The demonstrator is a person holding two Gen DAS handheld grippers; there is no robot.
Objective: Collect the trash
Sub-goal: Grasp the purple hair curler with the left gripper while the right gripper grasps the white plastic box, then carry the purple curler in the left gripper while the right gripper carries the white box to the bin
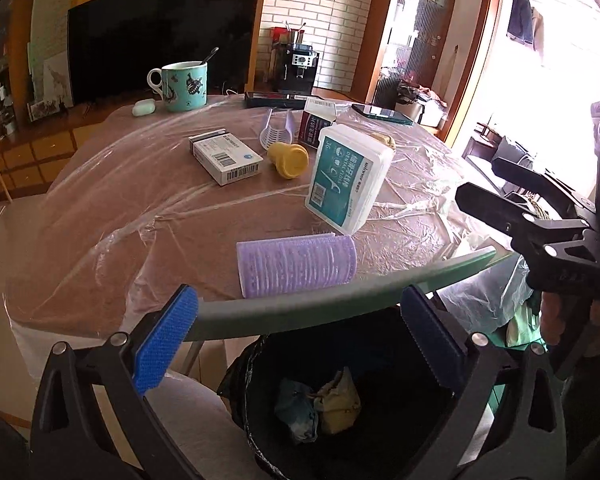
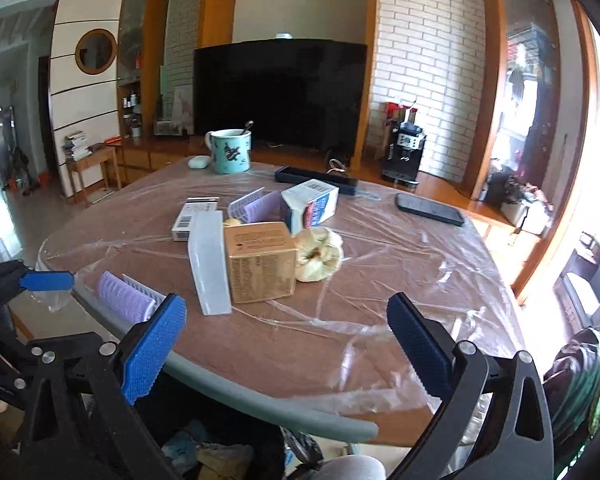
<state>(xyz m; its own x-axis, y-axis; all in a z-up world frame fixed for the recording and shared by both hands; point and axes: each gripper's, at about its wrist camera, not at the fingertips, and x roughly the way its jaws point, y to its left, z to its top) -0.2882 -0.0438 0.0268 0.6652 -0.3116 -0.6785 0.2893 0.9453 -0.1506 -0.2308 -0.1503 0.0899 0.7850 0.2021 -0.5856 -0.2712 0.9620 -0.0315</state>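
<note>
Lying at the bottom of the black-lined bin [image 1: 352, 432], a blue wad [image 1: 296, 410] and a yellowish crumpled wad [image 1: 338, 404] touched each other, directly below and between the blue pads of the left tongs [image 1: 300, 344]. Those tongs stood wide apart with nothing between them. Just beyond their tips, at the near rim of the surface [image 1: 340, 304], lay a purple hair roller [image 1: 296, 266]. Further out stood a white dental floss box [image 1: 348, 178], tilted, with a yellow cap-shaped piece [image 1: 289, 160] and a flat white carton [image 1: 225, 157] past it.

The right tongs [image 2: 288, 346] also gaped empty, over the plastic-covered surface [image 2: 380, 300]. Ahead of them sat a gold box [image 2: 260, 266], touching a crumpled cream wad [image 2: 319, 254] on its right side. A teal mug [image 2: 231, 151] stood well beyond.
</note>
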